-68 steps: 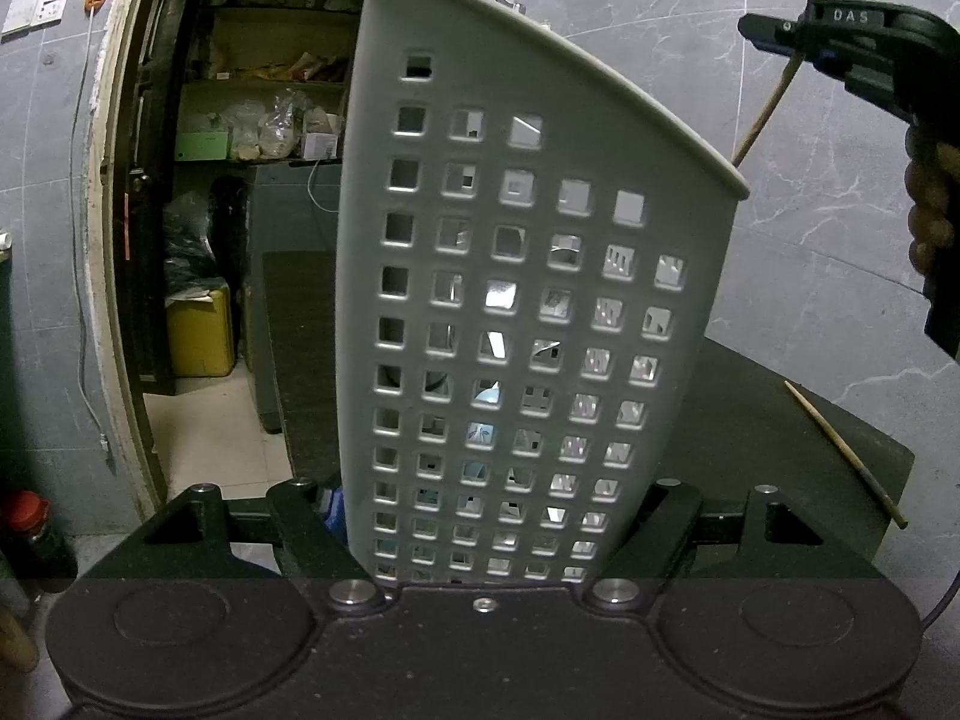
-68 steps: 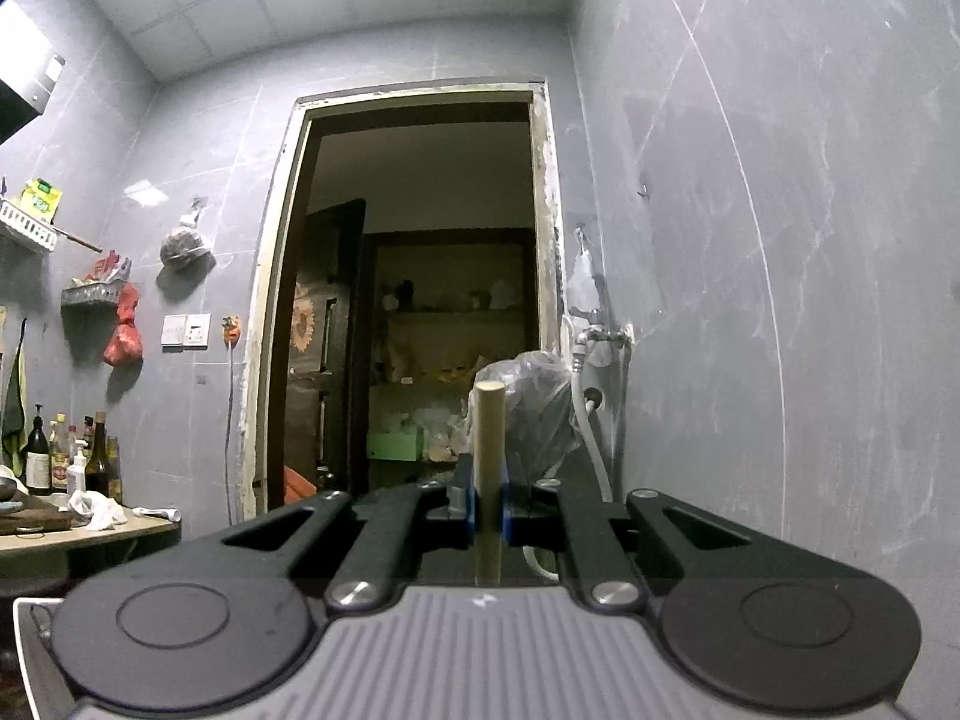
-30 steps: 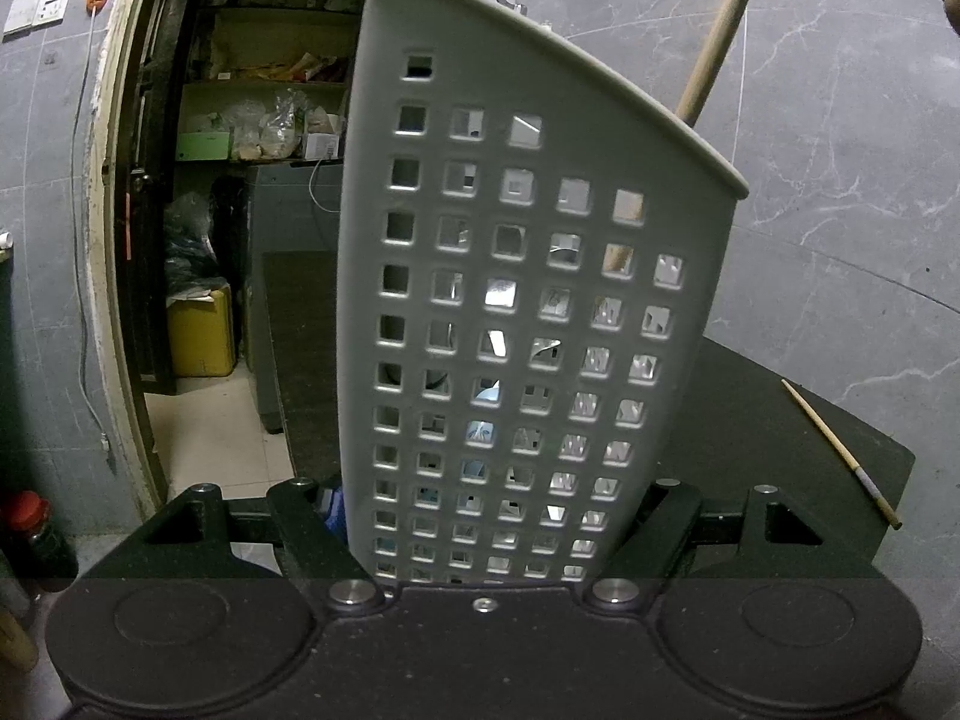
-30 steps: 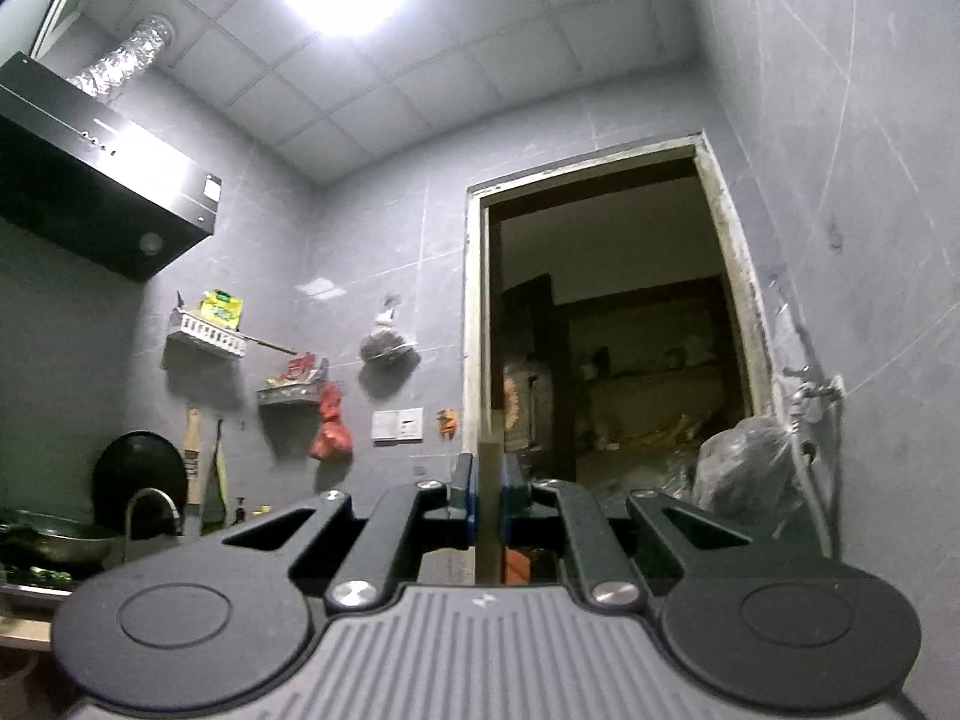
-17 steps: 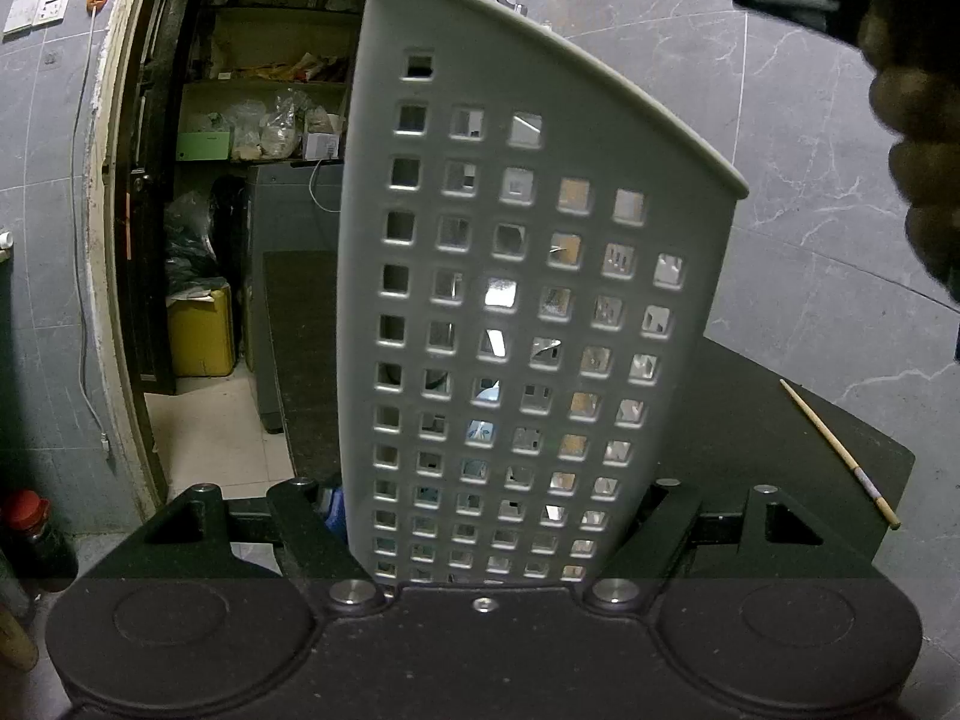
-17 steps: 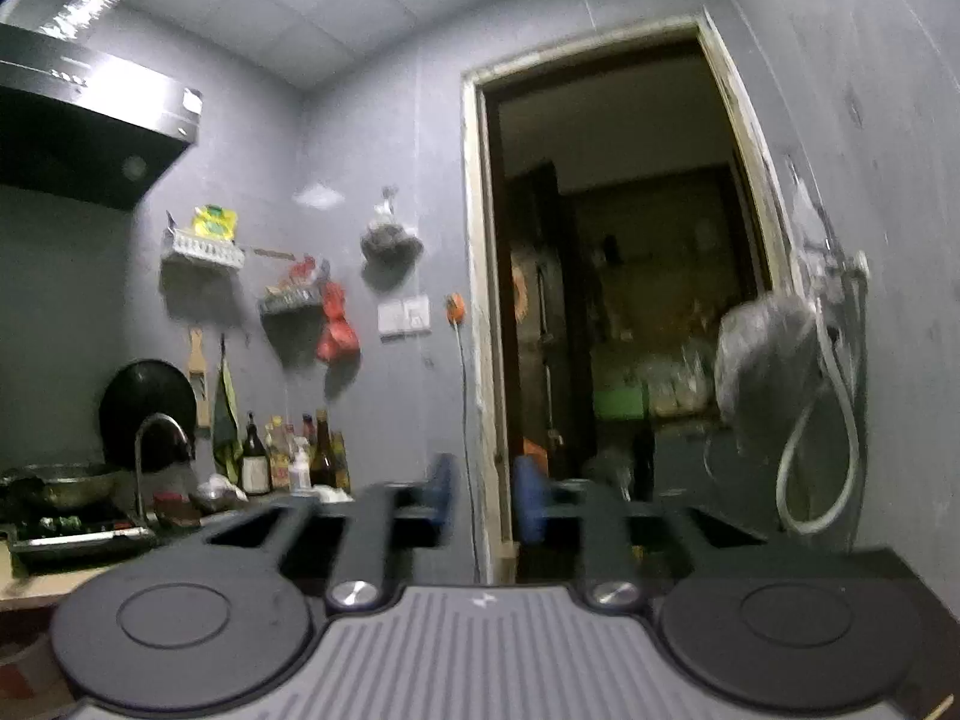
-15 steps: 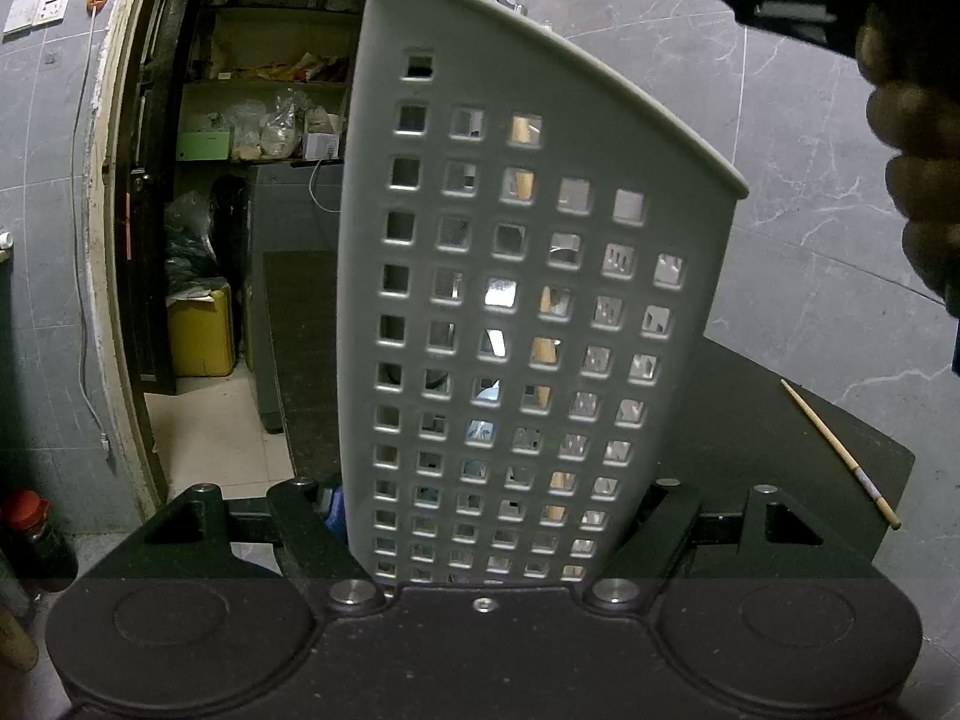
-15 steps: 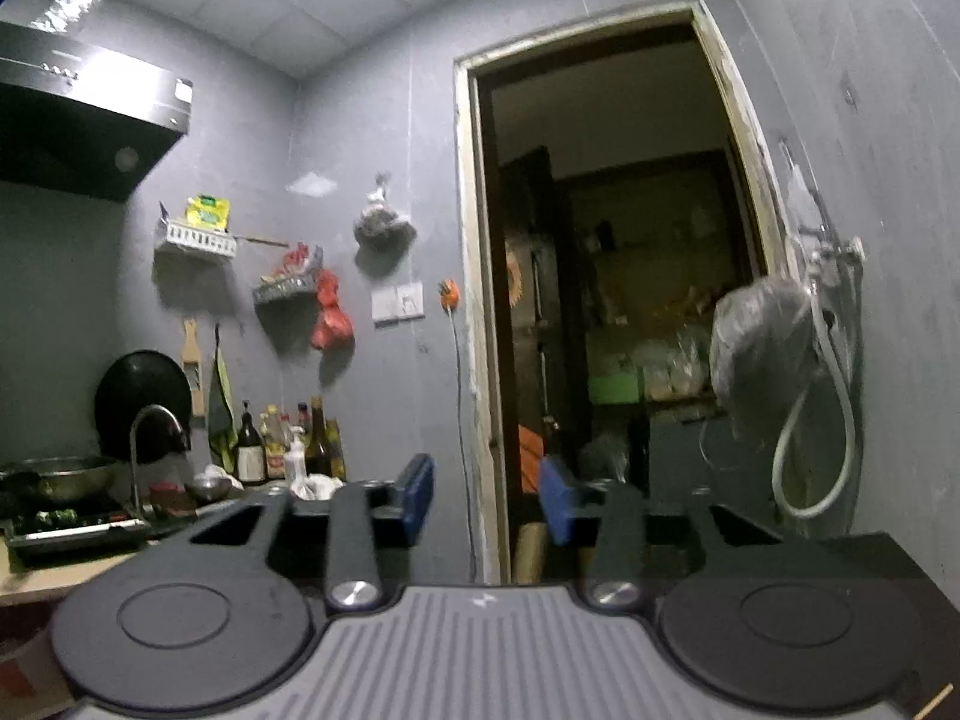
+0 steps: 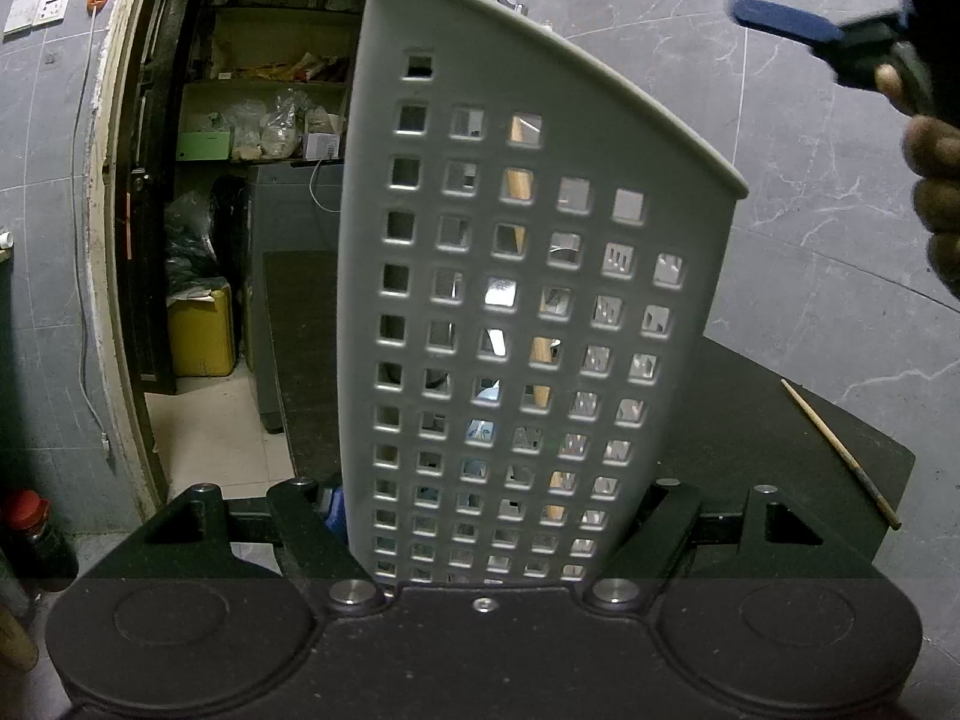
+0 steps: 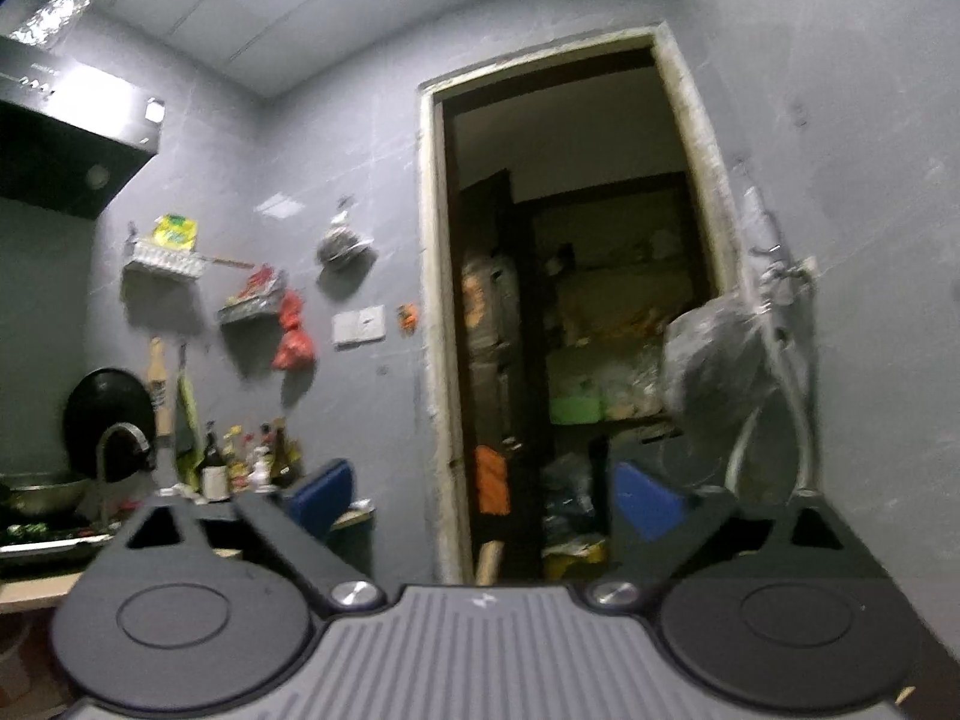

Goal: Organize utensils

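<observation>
A tall white utensil holder (image 9: 540, 276) with square holes fills the left wrist view, upright on the black table (image 9: 780, 450). My left gripper (image 9: 498, 510) is shut on its lower part, one finger on each side. A wooden utensil handle (image 9: 519, 183) shows through the holes, inside the holder. Above and right of the rim, a hand carries my right gripper (image 9: 780, 21), one blue pad showing. In the right wrist view the right gripper (image 10: 483, 498) has its jaws opening wide, pads touching nothing; the wooden handle's tip (image 10: 489, 561) sits low between them.
A thin chopstick (image 9: 840, 450) lies on the black table near its right edge. Behind the holder an open doorway (image 9: 198, 240) leads to a storeroom with a yellow container (image 9: 201, 330). Grey tiled wall (image 9: 810, 210) stands to the right. A red-capped bottle (image 9: 30, 528) stands low left.
The right gripper's jaws spread and let go of the wooden stick. The stick, which stood out above the holder's rim, now sits inside it. The left gripper and holder stayed still.
</observation>
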The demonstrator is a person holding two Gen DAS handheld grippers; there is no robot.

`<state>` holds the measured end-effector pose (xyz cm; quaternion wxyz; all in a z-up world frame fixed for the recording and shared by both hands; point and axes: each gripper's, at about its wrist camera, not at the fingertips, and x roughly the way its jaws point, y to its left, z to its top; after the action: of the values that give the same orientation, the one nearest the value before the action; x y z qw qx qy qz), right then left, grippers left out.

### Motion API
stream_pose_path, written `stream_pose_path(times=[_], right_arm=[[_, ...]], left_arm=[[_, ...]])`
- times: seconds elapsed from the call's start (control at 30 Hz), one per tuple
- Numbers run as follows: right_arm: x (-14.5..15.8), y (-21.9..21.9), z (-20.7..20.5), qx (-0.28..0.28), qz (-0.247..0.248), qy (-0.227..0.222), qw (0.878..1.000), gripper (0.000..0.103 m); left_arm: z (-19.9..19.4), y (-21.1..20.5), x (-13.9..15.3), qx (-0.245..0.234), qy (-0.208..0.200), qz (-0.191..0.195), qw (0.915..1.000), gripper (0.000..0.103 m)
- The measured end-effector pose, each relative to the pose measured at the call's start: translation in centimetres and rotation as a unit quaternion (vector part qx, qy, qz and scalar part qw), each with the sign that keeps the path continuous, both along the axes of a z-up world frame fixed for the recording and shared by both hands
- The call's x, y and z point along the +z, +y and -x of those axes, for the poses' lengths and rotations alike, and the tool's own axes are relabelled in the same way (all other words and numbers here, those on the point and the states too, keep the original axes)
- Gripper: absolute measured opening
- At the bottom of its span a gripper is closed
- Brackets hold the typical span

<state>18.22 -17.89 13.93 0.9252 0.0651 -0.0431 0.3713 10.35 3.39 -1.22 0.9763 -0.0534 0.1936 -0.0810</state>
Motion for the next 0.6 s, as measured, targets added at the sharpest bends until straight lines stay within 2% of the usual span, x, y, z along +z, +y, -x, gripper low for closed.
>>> stream_pose_path(times=[0.17,0.3,0.43,0.6], right_arm=[[0.2,-3.3,0.1,-0.076,-0.003,-0.002,0.997,0.103],[-0.3,-6.2,-0.3,-0.135,-0.005,0.024,0.991,0.103],[-2.0,-8.2,-1.1,-0.19,0.019,0.075,0.979,0.103],[-5.0,-9.7,-1.7,-0.241,0.061,0.144,0.958,0.103]], left_arm=[[0.0,0.0,0.0,0.001,0.0,-0.002,1.0,0.077],[0.0,-0.1,0.0,0.001,0.0,-0.003,1.0,0.077],[0.0,-0.1,0.0,0.001,0.0,-0.003,1.0,0.077],[0.2,-0.1,0.0,0.0,0.0,-0.001,1.0,0.077]])
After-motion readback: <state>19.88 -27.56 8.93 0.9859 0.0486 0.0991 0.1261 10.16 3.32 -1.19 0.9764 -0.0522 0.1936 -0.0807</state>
